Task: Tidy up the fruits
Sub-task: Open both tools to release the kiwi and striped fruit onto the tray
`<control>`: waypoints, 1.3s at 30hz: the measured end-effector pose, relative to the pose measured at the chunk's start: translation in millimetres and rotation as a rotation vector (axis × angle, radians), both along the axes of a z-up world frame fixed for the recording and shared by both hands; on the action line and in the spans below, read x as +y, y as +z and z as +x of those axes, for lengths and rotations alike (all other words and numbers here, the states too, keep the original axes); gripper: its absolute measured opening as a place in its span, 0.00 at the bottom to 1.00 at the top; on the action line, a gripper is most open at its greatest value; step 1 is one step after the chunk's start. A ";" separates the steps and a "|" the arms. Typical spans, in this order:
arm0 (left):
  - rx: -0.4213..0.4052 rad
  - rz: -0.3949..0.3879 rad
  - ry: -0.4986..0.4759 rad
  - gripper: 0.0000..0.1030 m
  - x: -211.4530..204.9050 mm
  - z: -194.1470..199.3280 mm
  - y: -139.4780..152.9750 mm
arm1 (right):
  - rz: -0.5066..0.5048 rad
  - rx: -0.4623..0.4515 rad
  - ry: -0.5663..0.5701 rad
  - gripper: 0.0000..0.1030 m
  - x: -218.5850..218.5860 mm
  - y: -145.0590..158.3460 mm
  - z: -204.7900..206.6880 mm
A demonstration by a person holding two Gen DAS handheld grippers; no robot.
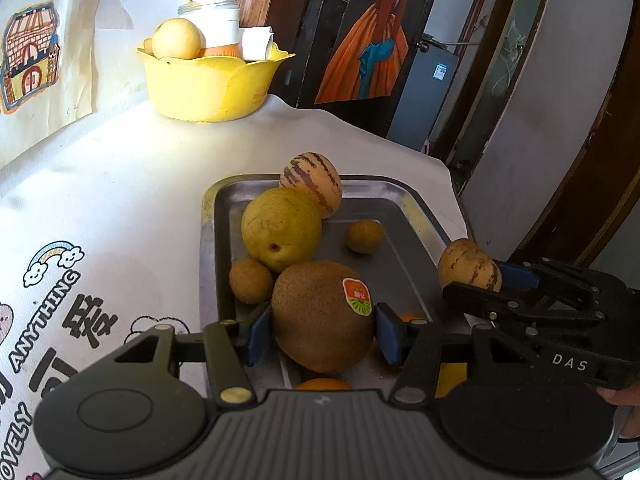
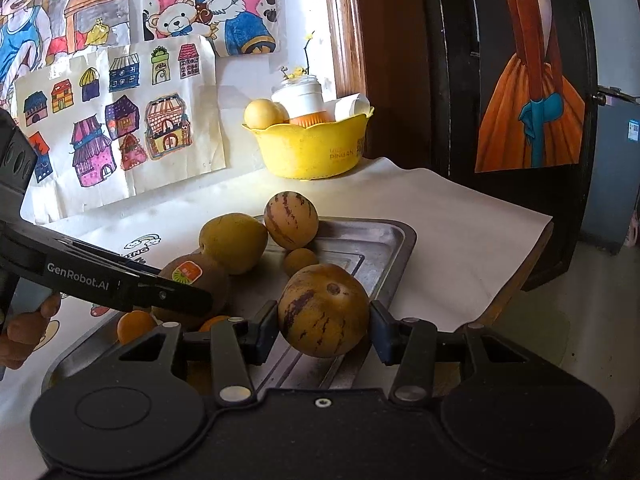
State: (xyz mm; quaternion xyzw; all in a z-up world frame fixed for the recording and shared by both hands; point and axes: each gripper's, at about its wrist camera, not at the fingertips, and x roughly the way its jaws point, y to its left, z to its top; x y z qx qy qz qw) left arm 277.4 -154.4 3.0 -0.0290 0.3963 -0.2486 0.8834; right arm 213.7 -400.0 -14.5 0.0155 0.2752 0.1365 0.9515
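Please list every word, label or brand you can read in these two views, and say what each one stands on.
"DAS": on the right gripper, seen from the left wrist.
"GenRobot.AI": on the left gripper, seen from the right wrist.
"ANYTHING" and "LOVELY": printed on the tablecloth, beside large characters I cannot make out.
"PINBAN": embossed on the yellow bowl; the rest is too faint.
Sticker on the brown fruit: too blurred to read.

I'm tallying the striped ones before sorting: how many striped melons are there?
2. One striped melon sits at the tray's far end against the yellow pear; the other is gripped in the right tool. None seems hidden.
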 end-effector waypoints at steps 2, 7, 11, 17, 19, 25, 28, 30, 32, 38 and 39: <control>0.003 -0.004 0.004 0.58 -0.1 0.2 0.1 | -0.001 0.003 -0.003 0.49 0.4 0.0 -0.1; 0.002 -0.012 0.016 0.58 -0.2 -0.3 -0.4 | -0.009 0.011 -0.006 0.50 1.3 0.5 -1.8; 0.009 -0.020 0.024 0.58 1.0 0.3 -0.8 | -0.011 0.016 -0.010 0.50 1.7 1.1 -2.5; 0.007 -0.015 0.034 0.58 0.8 0.4 1.1 | -0.007 0.019 -0.022 0.50 1.2 1.1 -3.9; 0.006 -0.013 0.037 0.59 0.8 0.1 1.9 | -0.004 0.021 -0.027 0.50 1.1 1.0 -4.8; -0.004 -0.024 0.054 0.61 5.0 -3.3 8.6 | -0.005 0.017 -0.043 0.53 2.0 2.5 -7.8; -0.020 -0.029 0.055 0.65 6.2 -6.2 14.7 | 0.001 0.003 -0.050 0.58 2.5 5.9 -9.8; -0.031 -0.037 0.059 0.67 7.5 -9.1 18.9 | 0.004 -0.008 -0.058 0.61 3.4 8.5 -12.4; -0.037 -0.047 0.064 0.69 9.0 -11.4 22.5 | 0.004 -0.015 -0.063 0.64 4.4 10.8 -14.7; -0.061 -0.056 0.086 0.78 15.2 -20.0 30.6 | -0.012 -0.043 -0.089 0.78 5.4 18.5 -23.1; -0.065 -0.057 0.093 0.81 16.4 -21.2 31.6 | -0.014 -0.048 -0.094 0.80 5.1 20.0 -24.4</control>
